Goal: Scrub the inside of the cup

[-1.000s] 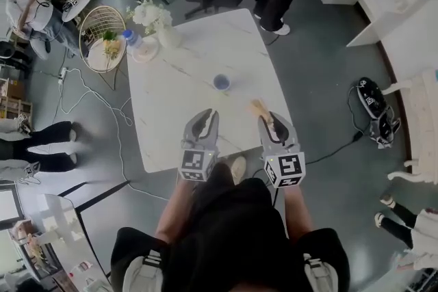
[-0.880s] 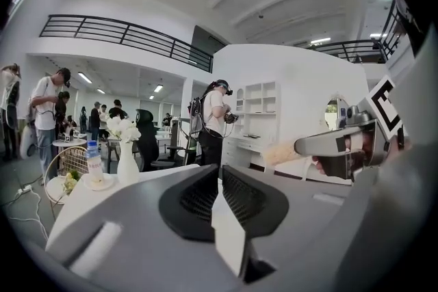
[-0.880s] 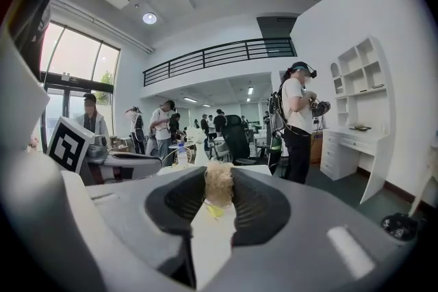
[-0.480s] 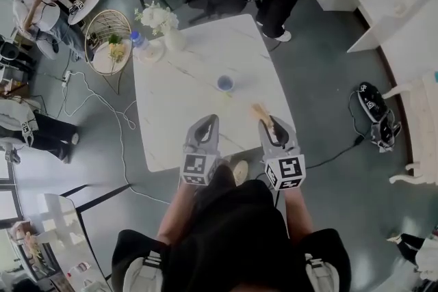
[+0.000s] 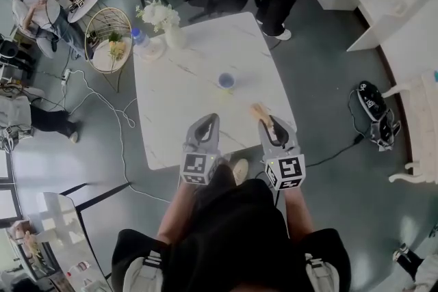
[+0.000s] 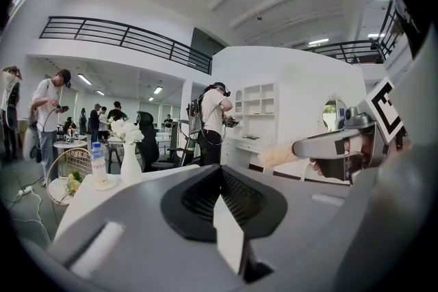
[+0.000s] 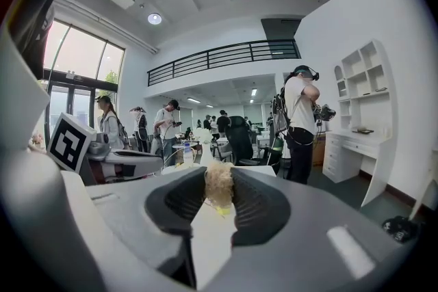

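Between right tool (image 5: 268, 125) jaws: fibrous tan scrubber (image 7: 220, 187).

A: Can you see inside that small blue cup (image 5: 225, 81) on the white marble table (image 5: 171, 99)?
B: No — seen from above, it's too small to tell what's in it.
A: And the tan fibrous scrubber (image 7: 219, 188)?
B: Only its tuft shows. The rest is buried between the jaws of the right gripper (image 7: 219, 174), so I can't tell whether it has a handle.
A: The table's near edge?
B: Partly covered by the gripper bodies and the wearer's black top (image 5: 233, 236). In its own view, the grey body of the left gripper (image 6: 220, 167) blocks most of the tabletop — and the label on the clear bottle (image 6: 99, 162) is too small to read.
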